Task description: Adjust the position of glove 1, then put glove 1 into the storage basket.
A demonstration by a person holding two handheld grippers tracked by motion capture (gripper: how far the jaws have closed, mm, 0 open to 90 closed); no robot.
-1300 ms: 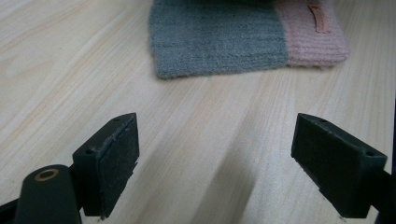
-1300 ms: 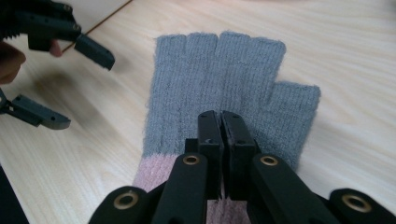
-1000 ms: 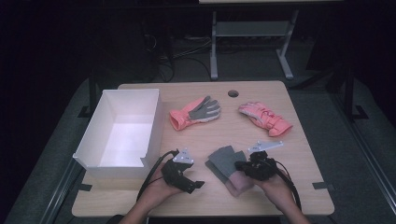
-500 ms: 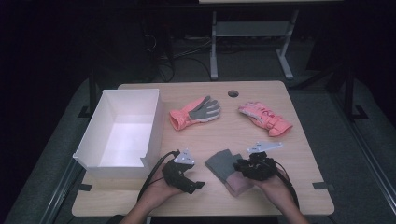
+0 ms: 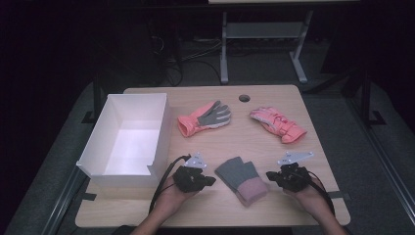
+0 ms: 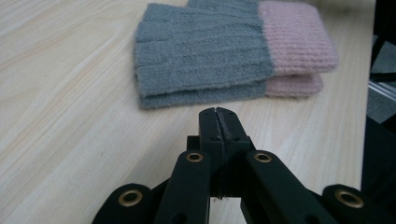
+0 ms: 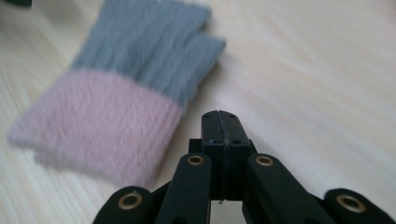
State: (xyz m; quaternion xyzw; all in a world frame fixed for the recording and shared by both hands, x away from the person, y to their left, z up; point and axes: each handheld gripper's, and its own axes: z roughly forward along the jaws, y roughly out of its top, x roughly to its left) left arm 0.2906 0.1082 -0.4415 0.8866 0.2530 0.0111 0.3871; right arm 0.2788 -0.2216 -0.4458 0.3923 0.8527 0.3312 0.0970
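Knit gloves between two idle grippers, lower centre of the high view.

Worktop [image 5: 230,142] wooden; white box [image 5: 128,137] at left; coral glove [image 5: 203,117] and pink glove [image 5: 277,124] upper centre. Stacked grey-and-pink knit gloves [image 5: 242,179] lie flat, untouched. Left gripper [image 5: 211,180] just beside them, jaws pressed together; right gripper [image 5: 270,175] opposite, jaws likewise together, holding nothing.

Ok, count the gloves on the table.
4: two grey-and-pink knit gloves stacked at the near edge, a coral grey-palmed glove mid-table, a pink glove far right.
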